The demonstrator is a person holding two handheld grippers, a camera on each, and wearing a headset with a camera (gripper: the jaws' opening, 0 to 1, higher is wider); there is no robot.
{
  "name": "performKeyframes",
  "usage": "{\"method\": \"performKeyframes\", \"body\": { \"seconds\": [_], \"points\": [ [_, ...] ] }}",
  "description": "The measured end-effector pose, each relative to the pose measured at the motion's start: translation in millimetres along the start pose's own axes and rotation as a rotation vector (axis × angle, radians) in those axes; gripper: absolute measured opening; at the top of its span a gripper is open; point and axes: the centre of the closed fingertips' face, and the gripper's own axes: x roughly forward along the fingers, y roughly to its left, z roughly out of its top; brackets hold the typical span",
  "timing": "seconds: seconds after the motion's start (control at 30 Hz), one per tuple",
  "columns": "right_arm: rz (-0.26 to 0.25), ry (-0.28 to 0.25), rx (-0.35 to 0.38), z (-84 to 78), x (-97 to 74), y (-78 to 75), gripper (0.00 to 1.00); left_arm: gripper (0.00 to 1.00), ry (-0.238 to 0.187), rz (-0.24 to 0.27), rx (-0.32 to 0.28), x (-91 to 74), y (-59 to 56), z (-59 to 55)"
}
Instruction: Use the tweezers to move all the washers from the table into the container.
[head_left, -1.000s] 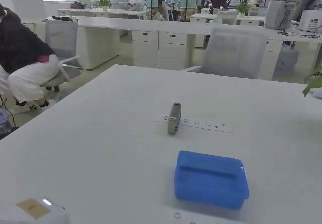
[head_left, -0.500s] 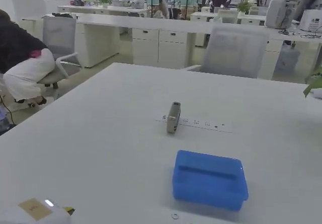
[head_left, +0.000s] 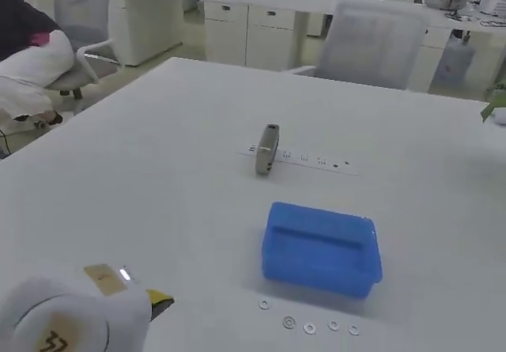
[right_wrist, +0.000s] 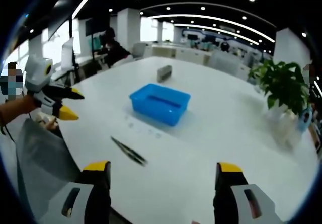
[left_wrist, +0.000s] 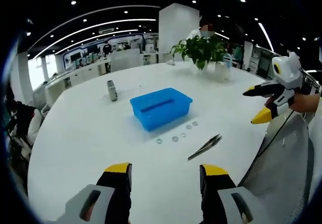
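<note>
Near table (head_left: 158, 170) edge, left gripper (left_wrist: 166, 169), right gripper (right_wrist: 162, 167), jaws wide apart

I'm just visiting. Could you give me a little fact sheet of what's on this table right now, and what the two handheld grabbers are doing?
Table: white
Container: blue, looks empty
Washers: five, in a loose row on the table beside the container
Tweezers: lying on the table near the washers, not held
Left gripper: fingers open, holding nothing
Right gripper: fingers open, holding nothing
Progress: tweezers not yet picked up
</note>
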Motion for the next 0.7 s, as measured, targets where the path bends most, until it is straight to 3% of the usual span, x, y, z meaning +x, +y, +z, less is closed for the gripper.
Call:
{"method": "performKeyframes", "body": {
  "seconds": [0.17,0.33,0.6,0.7],
  "points": [
    [0.006,0.011,0.015,-1.5,4.6,-0.2,0.84,0.42,0.060,-0.097,0.091,30.2,-11.0,-7.6],
    [0.005,0.028,0.003,-3.1,9.5,-1.2,0.83,0.40,0.071,-0.186,0.108,53.8,-26.4,-8.7],
    [0.004,0.030,0.035,-5.6,13.4,-7.3,0.83,0.25,0.076,-0.282,0.160,80.9,-46.1,-10.4],
    [0.015,0.026,0.029,-3.7,12.9,-3.9,0.83,0.19,0.089,-0.313,0.215,87.9,-53.2,-13.1]
  ]
}}
